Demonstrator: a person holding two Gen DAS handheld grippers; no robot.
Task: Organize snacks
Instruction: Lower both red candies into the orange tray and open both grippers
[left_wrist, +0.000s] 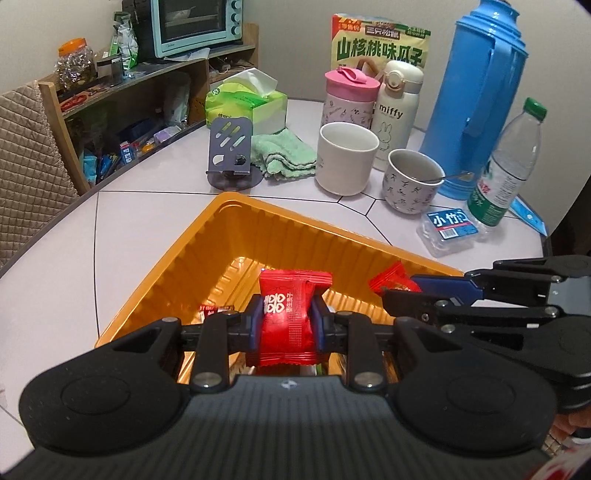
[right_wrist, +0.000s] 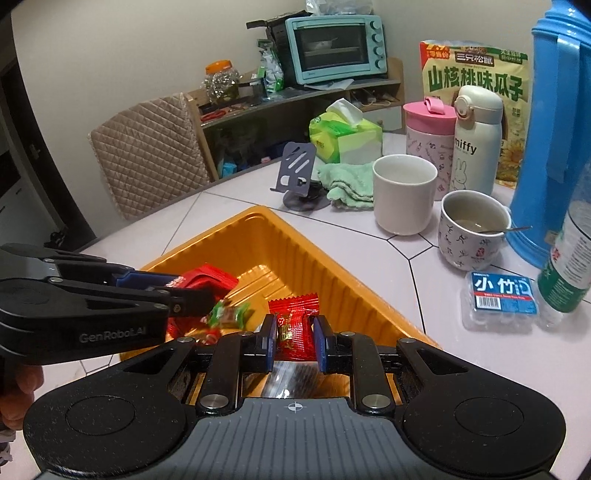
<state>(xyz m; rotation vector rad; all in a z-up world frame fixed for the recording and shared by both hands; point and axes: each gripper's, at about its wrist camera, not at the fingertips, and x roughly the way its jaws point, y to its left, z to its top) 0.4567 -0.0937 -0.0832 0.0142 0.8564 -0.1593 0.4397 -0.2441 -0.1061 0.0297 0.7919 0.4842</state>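
Blue flask (right_wrist: 554, 129) cut off at right edge

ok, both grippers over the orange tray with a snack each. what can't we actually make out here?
- Tray floor near us: both views, hidden behind each gripper body.
- Loose snacks under the left gripper: right wrist view, blurred and partly covered.
- Left gripper's red packet: lower end cut off by the gripper body, left wrist view.
- Right gripper's candy: print too small to read.

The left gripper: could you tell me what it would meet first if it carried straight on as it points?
Probably the floor of the orange tray, its red snack packet touching first; depth is uncertain.
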